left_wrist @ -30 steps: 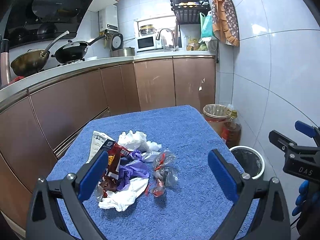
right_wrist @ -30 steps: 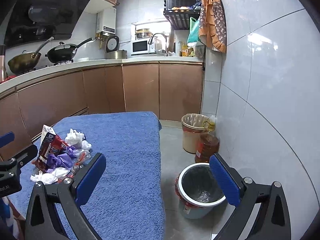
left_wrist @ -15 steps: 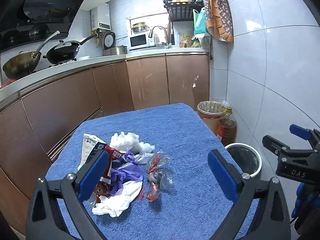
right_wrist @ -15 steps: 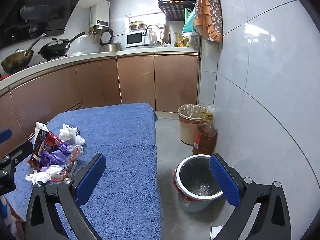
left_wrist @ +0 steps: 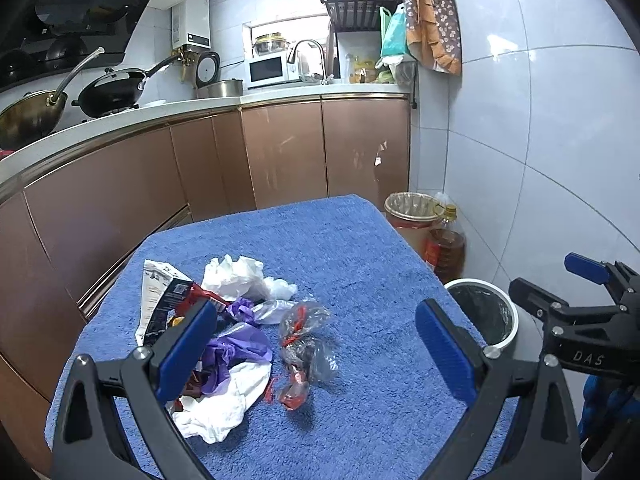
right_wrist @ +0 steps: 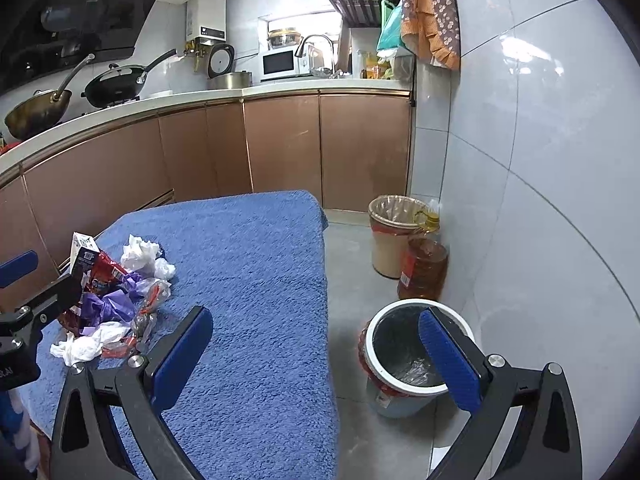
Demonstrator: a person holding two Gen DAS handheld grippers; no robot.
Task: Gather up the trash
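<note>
A pile of trash lies on the blue towel-covered table [left_wrist: 340, 248]: white tissues [left_wrist: 236, 272], a purple bag [left_wrist: 236, 350], a red snack wrapper [left_wrist: 200, 294], a printed carton [left_wrist: 158, 292] and a crumpled clear wrapper with red print [left_wrist: 302, 340]. The pile also shows in the right wrist view [right_wrist: 112, 300]. My left gripper [left_wrist: 314, 354] is open and empty, above the table's near edge, just short of the pile. My right gripper [right_wrist: 316, 356] is open and empty, off the table's right edge, above the white-rimmed trash bin [right_wrist: 404, 356] on the floor.
A second lined bin [right_wrist: 390, 232] and an amber oil bottle [right_wrist: 424, 264] stand on the floor by the tiled wall. Brown cabinets [left_wrist: 280, 152] with a counter, woks and a microwave run behind and left of the table.
Both views have shifted slightly: the trash pile and the bin sit a little lower and farther off in frame. Both grippers stay open and empty.
</note>
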